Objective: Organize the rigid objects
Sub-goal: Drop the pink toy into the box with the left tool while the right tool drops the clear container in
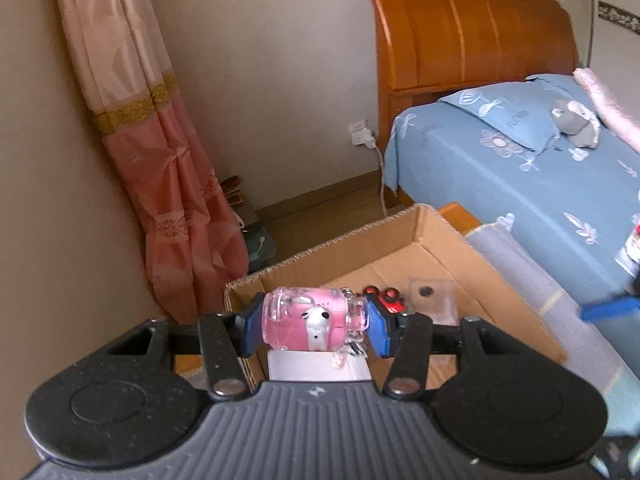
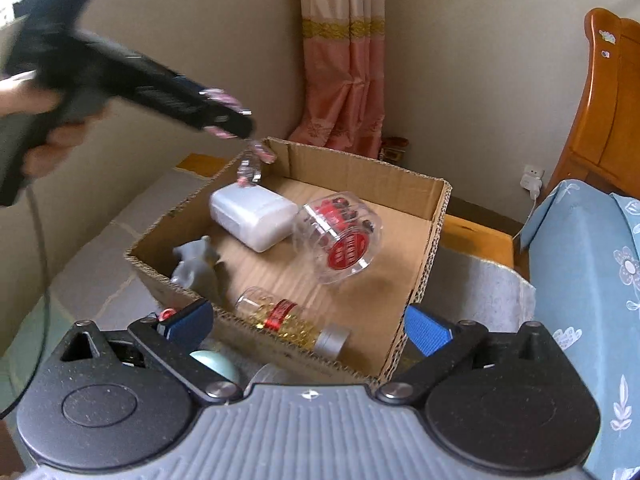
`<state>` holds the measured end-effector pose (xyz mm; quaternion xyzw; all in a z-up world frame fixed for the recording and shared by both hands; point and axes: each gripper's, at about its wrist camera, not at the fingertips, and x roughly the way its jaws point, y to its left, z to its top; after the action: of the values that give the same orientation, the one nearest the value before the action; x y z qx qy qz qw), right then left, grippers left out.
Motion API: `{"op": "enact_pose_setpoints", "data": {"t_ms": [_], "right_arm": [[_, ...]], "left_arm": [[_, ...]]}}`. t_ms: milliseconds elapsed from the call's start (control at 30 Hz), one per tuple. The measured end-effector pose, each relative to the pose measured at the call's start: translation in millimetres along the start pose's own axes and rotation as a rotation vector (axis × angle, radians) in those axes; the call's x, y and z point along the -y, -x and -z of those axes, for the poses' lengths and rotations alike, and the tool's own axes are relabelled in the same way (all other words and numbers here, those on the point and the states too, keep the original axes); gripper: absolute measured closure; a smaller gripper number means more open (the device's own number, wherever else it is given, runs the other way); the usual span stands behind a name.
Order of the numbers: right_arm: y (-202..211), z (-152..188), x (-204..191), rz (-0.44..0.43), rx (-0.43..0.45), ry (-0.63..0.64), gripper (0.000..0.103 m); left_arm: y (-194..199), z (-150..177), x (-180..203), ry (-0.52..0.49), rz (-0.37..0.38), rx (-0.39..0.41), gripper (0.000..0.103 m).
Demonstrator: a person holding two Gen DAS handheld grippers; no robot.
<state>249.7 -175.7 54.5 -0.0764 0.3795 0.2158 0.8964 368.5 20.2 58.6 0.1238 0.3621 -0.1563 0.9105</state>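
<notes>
In the left wrist view my left gripper [image 1: 314, 322] is shut on a clear pink toy bottle [image 1: 296, 308] with a small white bear on it, held sideways over the near edge of the cardboard box [image 1: 416, 232]. In the right wrist view that gripper [image 2: 228, 120] is blurred above the box's far-left corner, a keychain [image 2: 252, 164] dangling from it. My right gripper [image 2: 308, 326] stands wide open over the box's near wall [image 2: 276, 344], holding nothing. In the box lie a capsule bottle [image 2: 292, 322], a clear jar [image 2: 340, 240] with red label, a white case [image 2: 252, 216] and a grey figurine [image 2: 196, 268].
The box sits on a grey cloth [image 2: 480, 292] beside a bed with a blue flowered sheet [image 1: 520, 184] and a wooden headboard [image 1: 472, 32]. A pink curtain [image 1: 168, 152] hangs in the corner. A pale teal round object [image 2: 212, 364] lies under my right gripper.
</notes>
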Motion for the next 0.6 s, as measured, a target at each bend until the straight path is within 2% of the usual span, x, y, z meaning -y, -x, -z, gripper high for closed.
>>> {"op": "enact_pose_setpoints", "data": {"t_ms": [233,300,367,467,600], "right_arm": [[6,8,-4,0.013,-0.011,0.001,0.000],[7,11,-4,0.015,-0.018,-0.005,0.000],[7,14,-3,0.020,-0.028,-0.014,0.000],[8,17,-3,0.017,-0.038,-0.027,0.000],[11,23,-7,0.018,-0.036,-0.054,0.000]], "left_arm": [[-47,-10,-13,0.062,-0.042,-0.050,0.052],[-56,-5,-18,0.095,-0.062,-0.069,0.044],[-57,2,-22,0.111,-0.077,-0.080,0.026],[-48,12,-21,0.098,-0.093,-0.072,0.017],[-27,22,-20,0.090,-0.084,-0.060,0.013]]}}
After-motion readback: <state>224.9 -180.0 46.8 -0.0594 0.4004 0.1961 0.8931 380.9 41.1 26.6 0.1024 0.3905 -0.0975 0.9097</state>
